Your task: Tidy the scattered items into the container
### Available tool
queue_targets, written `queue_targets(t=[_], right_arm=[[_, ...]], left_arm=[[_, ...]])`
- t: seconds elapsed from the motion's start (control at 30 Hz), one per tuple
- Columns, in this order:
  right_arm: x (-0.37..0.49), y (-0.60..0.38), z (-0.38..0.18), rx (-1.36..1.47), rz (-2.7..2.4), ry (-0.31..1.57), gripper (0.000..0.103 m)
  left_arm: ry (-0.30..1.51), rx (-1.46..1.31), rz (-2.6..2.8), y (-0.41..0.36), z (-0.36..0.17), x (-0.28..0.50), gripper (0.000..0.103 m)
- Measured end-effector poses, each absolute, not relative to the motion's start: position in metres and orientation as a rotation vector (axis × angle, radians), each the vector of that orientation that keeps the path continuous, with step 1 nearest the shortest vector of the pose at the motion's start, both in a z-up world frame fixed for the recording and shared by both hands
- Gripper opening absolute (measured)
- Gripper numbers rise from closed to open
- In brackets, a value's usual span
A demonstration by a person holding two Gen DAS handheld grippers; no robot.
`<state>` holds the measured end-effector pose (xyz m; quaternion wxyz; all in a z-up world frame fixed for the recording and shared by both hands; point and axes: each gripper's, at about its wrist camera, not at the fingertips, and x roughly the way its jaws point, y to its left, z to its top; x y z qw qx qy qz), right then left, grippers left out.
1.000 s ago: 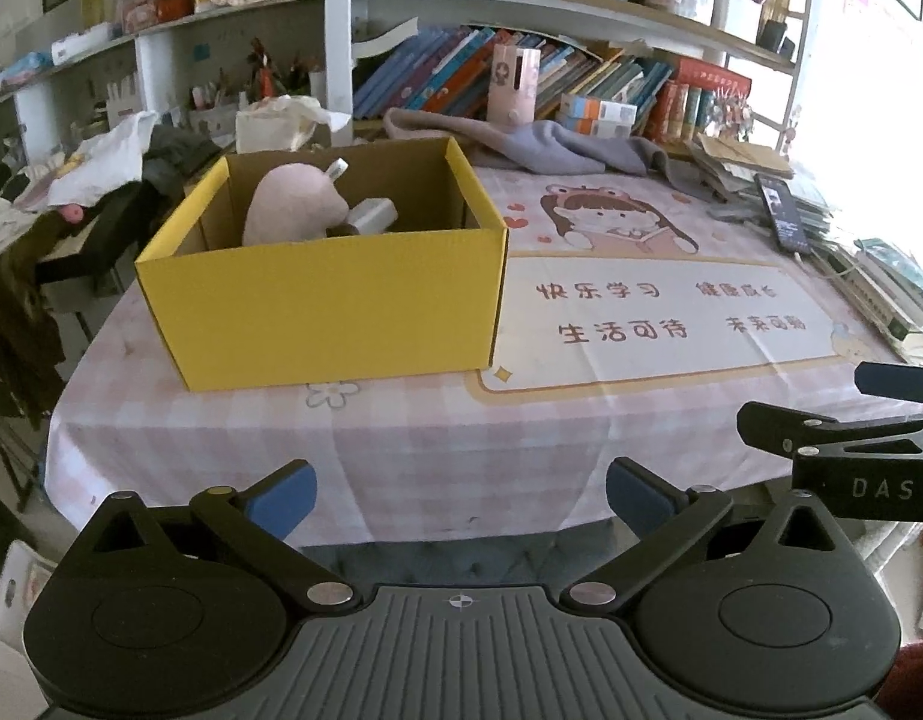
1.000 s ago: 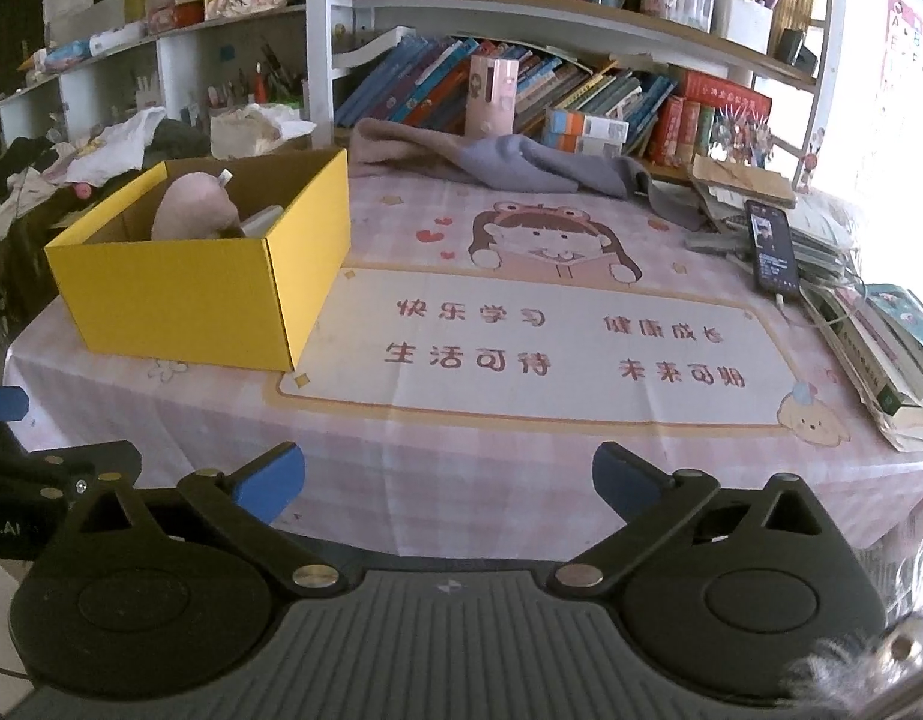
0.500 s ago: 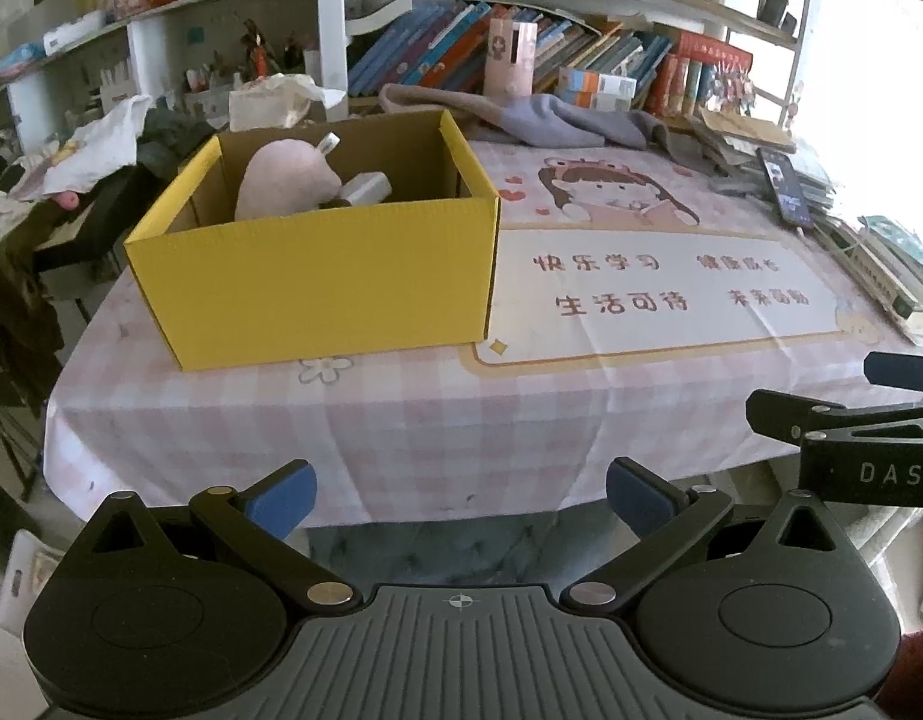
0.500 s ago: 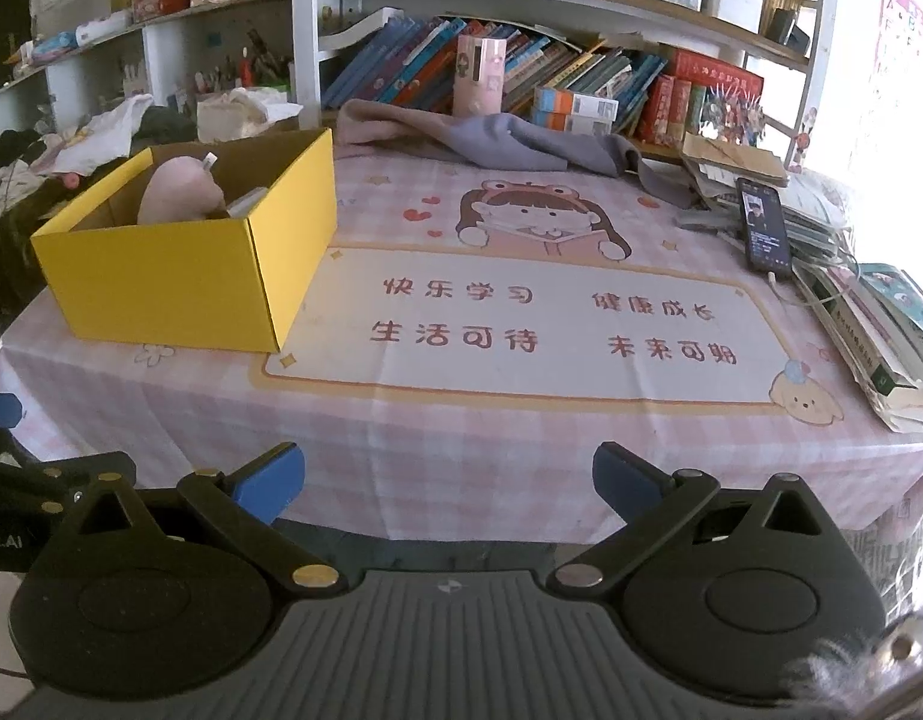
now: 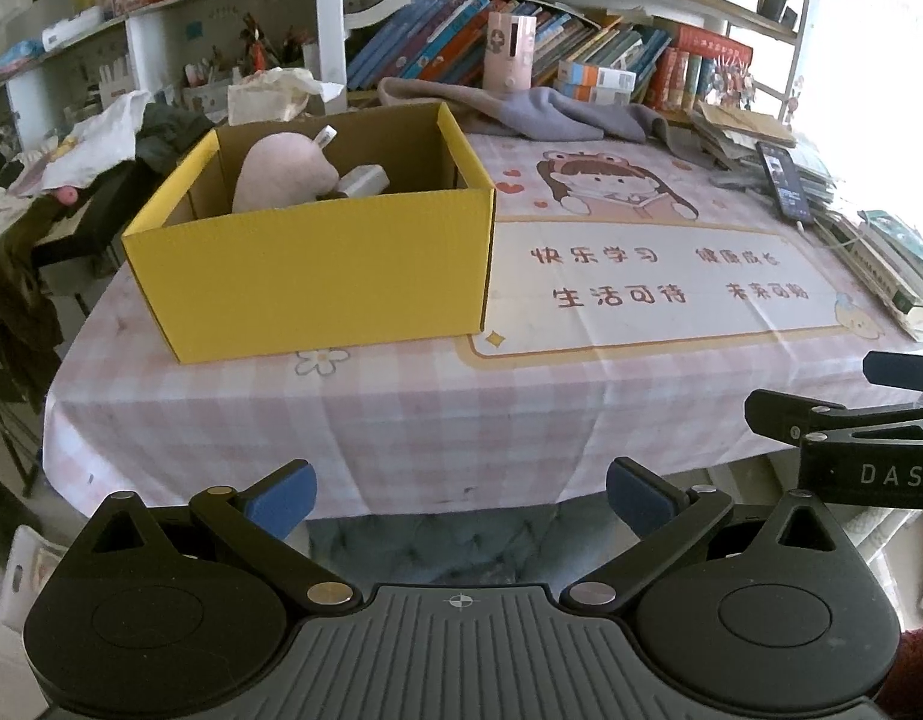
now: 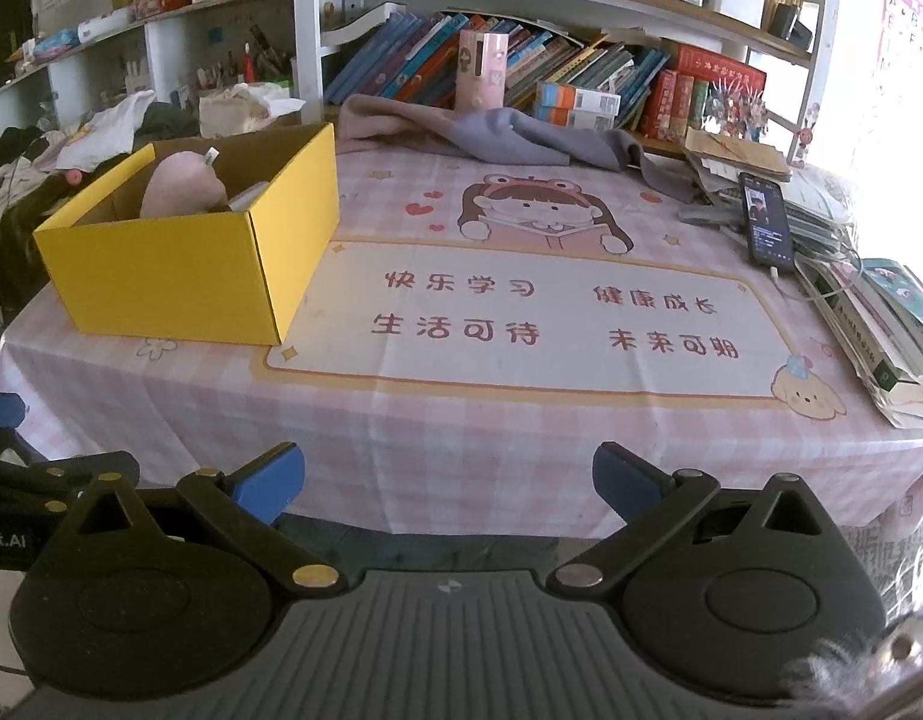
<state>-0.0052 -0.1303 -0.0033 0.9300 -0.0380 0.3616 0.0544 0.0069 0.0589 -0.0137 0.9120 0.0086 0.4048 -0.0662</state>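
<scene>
— On the far left of the pink checked tablecloth sits the open yellow cardboard box; can you see what is in it?

— A pale pink rounded plush lump with a small white tag at its top, and just right of it a white blocky item — I cannot tell what that one is. Both lie against the far wall of the box.

— And the grippers?

— The left gripper hangs off the near edge of the table, its blue-padded fingers wide apart and holding nothing. The right gripper is the same — spread, empty, level with the near edge, to the right of the box.

— Anything loose on the cloth?

— The printed middle panel with the cartoon child is bare. Along the far edge lies a crumpled grey cloth, with a pink upright carton behind it. At the right a black smartphone rests on a stack of books and papers, its cable trailing toward the near side.
</scene>
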Motion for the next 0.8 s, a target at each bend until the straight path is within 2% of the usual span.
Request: queue_targets(t=[0.8], right_arm=[[-0.0036, -0.1379, -0.0057, -0.067, 0.103, 0.749, 0.103]], left_arm=[[0.856, 0.026, -0.15, 0.0528, -0.0172, 0.0117, 0.103]])
